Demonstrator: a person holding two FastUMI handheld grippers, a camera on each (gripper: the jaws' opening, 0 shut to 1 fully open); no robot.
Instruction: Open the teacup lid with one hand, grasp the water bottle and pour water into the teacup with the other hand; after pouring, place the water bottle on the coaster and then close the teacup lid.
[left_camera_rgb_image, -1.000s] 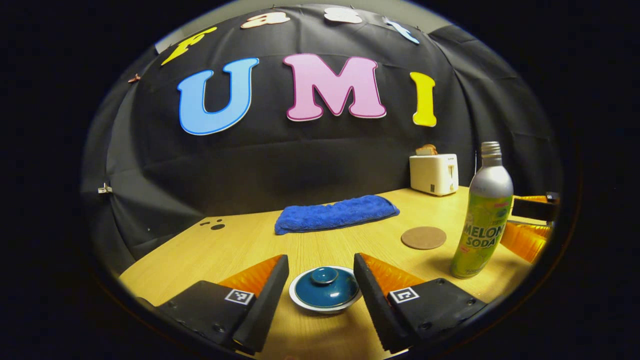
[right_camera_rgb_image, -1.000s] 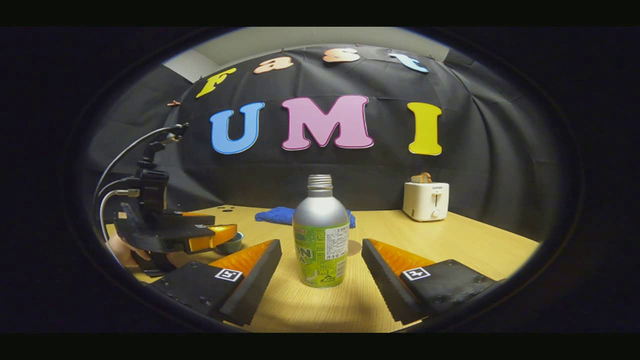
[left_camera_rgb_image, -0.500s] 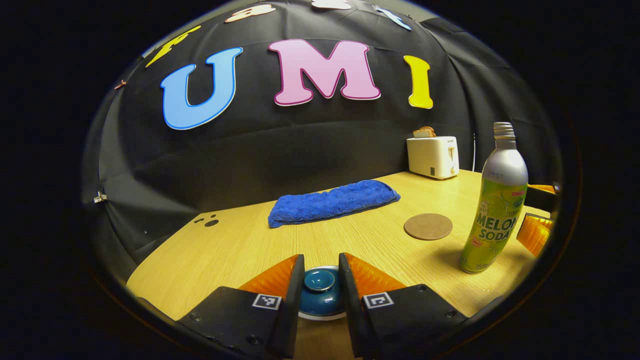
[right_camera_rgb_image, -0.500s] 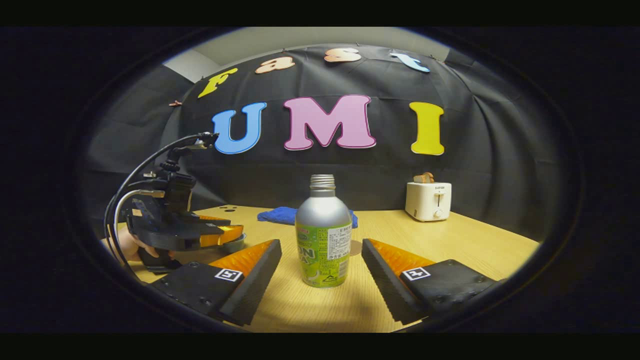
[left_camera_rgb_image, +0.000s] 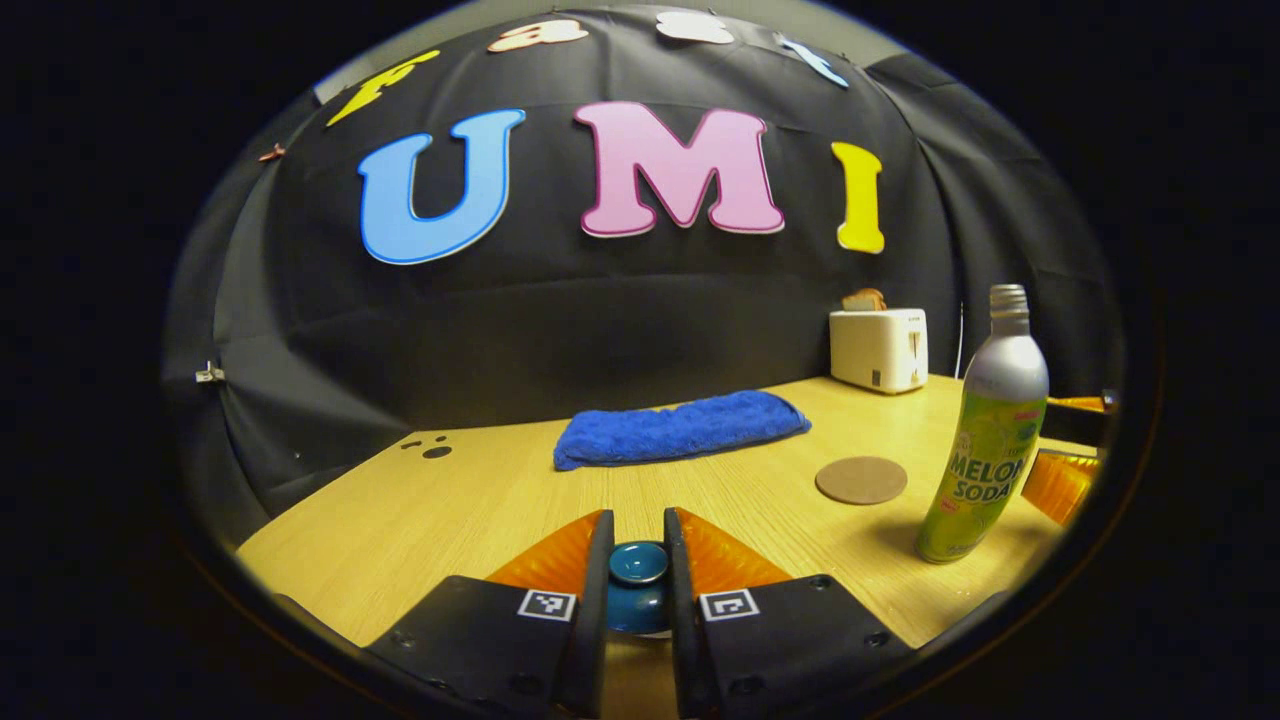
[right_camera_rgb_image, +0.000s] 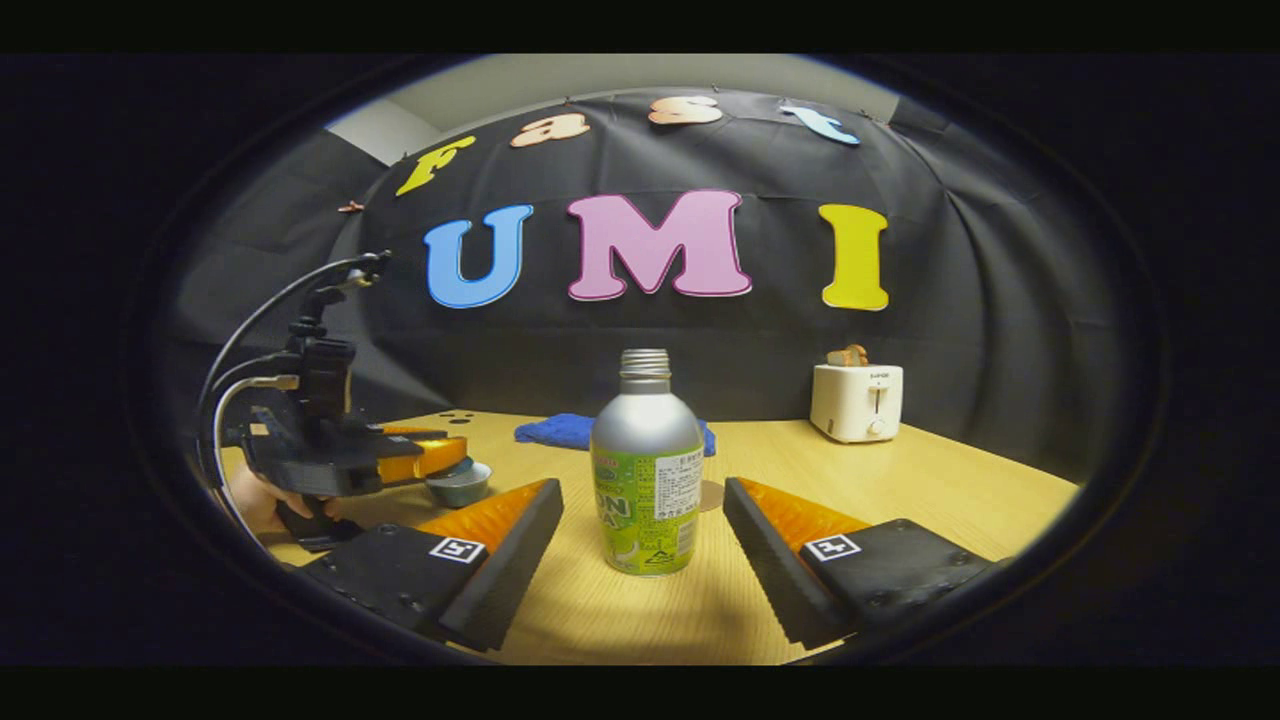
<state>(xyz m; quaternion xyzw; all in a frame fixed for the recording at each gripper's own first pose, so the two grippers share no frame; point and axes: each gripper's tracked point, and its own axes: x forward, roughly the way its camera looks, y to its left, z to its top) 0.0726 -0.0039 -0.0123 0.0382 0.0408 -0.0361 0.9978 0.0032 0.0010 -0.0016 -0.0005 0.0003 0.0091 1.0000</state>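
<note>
Wood tabletop, black cloth wall behind. Left gripper fingers clenched on teacup lid knob, bottom centre of left gripper view; lid just lifted off teacup, contents unseen. Right gripper fingers spread either side of water bottle, uncapped, not touching. Coaster bare. Pour, placing, closing all left.

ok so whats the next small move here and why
Probably lift the left tool straight up: its fingers look closed on the lid's knob, and the teacup must be uncovered. The right tool is open around the bottle, not yet gripping it.
</note>
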